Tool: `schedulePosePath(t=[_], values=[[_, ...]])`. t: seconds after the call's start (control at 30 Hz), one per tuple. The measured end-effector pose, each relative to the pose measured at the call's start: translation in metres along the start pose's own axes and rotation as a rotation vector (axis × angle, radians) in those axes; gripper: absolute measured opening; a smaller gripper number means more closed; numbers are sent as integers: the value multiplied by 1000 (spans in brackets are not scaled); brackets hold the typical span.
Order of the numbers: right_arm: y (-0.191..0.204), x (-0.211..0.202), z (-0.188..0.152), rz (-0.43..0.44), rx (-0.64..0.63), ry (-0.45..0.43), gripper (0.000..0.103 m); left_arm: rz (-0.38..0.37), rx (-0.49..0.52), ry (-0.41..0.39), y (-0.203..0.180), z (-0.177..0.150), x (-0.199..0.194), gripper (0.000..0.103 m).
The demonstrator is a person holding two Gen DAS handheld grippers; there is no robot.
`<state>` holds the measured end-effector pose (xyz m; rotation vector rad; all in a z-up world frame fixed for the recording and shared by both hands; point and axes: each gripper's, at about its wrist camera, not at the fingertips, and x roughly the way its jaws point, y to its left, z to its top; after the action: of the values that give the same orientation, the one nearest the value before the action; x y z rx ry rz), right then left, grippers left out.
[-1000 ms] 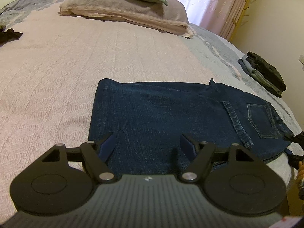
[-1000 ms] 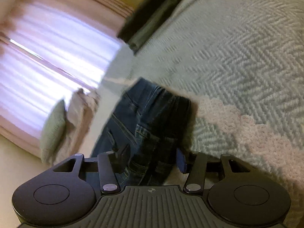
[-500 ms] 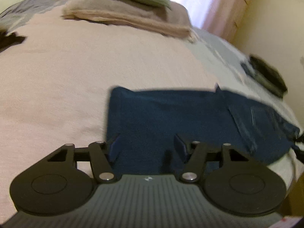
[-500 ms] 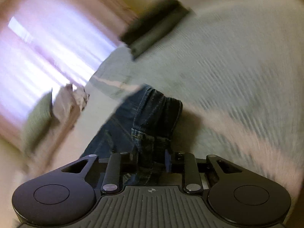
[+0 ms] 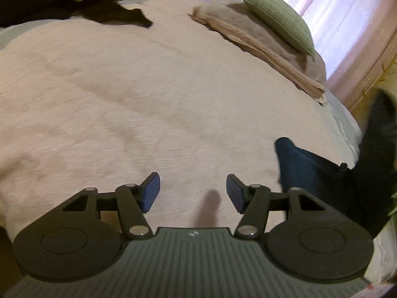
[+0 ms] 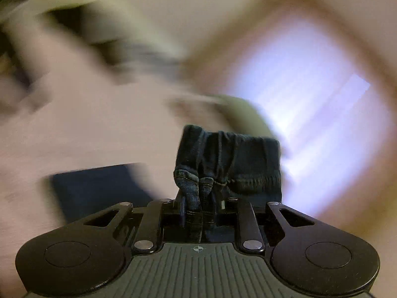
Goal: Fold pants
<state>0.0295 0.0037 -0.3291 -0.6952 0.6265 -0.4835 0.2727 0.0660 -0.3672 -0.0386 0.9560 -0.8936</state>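
Left wrist view: the left gripper hangs spread wide and empty over the pink bedspread; further right, a dark blue corner of the pants lies on the bed, well apart from the blue pads; a green cushion rests on folded beige bedding by the curtains; right wrist view, heavily blurred: the right gripper is clamped on a bunched denim edge of the pants, lifted above the bed
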Motion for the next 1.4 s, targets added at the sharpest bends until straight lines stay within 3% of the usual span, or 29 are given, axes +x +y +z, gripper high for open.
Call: schedulePosePath(t=[0.07, 0.13, 0.23, 0.33, 0.57, 0.8, 1.03, 1.1, 1.17, 1.3, 1.4], values=[[49, 24, -7, 153, -81, 61, 16, 3, 7, -1, 6, -3, -6, 55], [81, 27, -12, 131, -146, 74, 16, -4, 11, -3, 10, -6, -13, 55], [67, 25, -3, 155, -94, 78, 16, -19, 20, 1, 14, -12, -18, 55], [53, 23, 4, 112, -117, 51, 16, -16, 33, 4, 13, -14, -17, 56], [71, -5, -8, 116, -181, 56, 16, -13, 49, -6, 12, -19, -16, 57], [71, -8, -19, 156, -160, 59, 16, 23, 91, -8, 3, -20, -14, 58], [74, 8, -12, 139, -124, 108, 28, 63, 117, 10, -7, -21, -14, 61], [57, 3, -7, 160, -25, 118, 35, 82, 123, 24, -11, -20, -15, 61], [29, -3, -5, 197, 166, 148, 48, 101, 129, 35, -16, -19, -16, 61], [-46, -26, -31, 262, 692, 113, 49, 114, 142, 47, -28, -19, -22, 60], [-93, -30, -72, 212, 1011, 198, 46, 57, 165, 31, -48, -20, -33, 52]])
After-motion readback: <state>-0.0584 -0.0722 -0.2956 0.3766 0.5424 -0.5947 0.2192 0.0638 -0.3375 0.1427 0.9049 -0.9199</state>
